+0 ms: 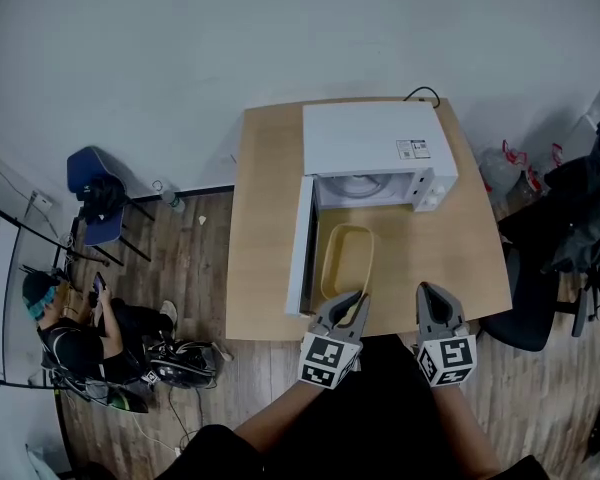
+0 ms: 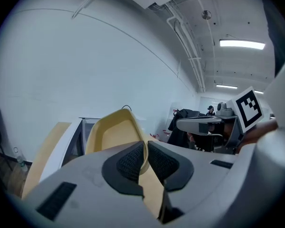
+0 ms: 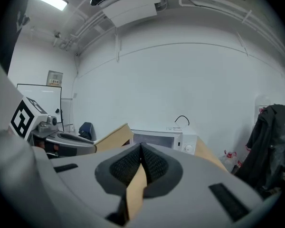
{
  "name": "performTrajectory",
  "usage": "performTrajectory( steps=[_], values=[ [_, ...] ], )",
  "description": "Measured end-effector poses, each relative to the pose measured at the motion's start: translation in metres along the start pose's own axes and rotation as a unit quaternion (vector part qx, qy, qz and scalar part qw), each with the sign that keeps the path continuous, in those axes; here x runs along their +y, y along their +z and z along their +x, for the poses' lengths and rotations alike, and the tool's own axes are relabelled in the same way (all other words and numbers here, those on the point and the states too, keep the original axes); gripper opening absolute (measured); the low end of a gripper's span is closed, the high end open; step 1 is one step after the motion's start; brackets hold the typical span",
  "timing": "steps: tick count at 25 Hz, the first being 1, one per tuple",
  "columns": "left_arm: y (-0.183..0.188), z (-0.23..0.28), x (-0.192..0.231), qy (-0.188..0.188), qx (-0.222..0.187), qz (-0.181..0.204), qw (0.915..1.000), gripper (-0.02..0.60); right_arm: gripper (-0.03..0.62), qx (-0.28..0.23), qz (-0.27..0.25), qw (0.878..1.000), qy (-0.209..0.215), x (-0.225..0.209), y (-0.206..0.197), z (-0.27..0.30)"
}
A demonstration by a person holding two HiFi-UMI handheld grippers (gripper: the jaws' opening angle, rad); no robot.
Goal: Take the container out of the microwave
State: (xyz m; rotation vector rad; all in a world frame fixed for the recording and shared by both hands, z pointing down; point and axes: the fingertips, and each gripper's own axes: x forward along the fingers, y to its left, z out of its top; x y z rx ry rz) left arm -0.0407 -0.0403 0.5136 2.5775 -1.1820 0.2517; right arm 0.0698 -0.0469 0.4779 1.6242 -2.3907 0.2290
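Observation:
A white microwave [image 1: 375,148] stands at the back of a wooden table [image 1: 265,218], its door [image 1: 301,248] swung open to the left. A pale yellow oblong container [image 1: 346,260] is outside the oven, in front of the opening and above the table. My left gripper [image 1: 348,311] is shut on its near rim. In the left gripper view the two pads pinch the container's wall [image 2: 114,132], with the left gripper [image 2: 145,148] tilted slightly down. My right gripper [image 1: 435,303] hovers to the right of the container, shut and empty. In the right gripper view the right gripper [image 3: 141,148] faces the microwave [image 3: 164,139].
A person [image 1: 80,333] sits on the wooden floor at the left, near a blue chair [image 1: 95,193]. A black chair with dark clothing [image 1: 570,228] stands right of the table. Bags [image 1: 510,168] lie by the wall. A black cable [image 1: 420,95] runs behind the microwave.

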Motion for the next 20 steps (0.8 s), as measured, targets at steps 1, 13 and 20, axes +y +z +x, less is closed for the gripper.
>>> performTrajectory(
  steps=[1, 13, 20],
  values=[
    [0.001, -0.002, 0.001, 0.002, -0.002, -0.005, 1.0000, 0.034, 0.060, 0.000, -0.003, 1.000, 0.001, 0.002, 0.001, -0.001],
    [0.004, -0.015, -0.003, 0.001, -0.009, -0.019, 0.9998, 0.034, 0.060, 0.003, -0.017, 1.000, 0.003, 0.012, 0.000, -0.014],
    [-0.001, -0.011, -0.006, 0.002, -0.005, -0.017, 0.9998, 0.034, 0.060, 0.003, -0.024, 1.000, 0.010, 0.008, -0.001, -0.012]
  ],
)
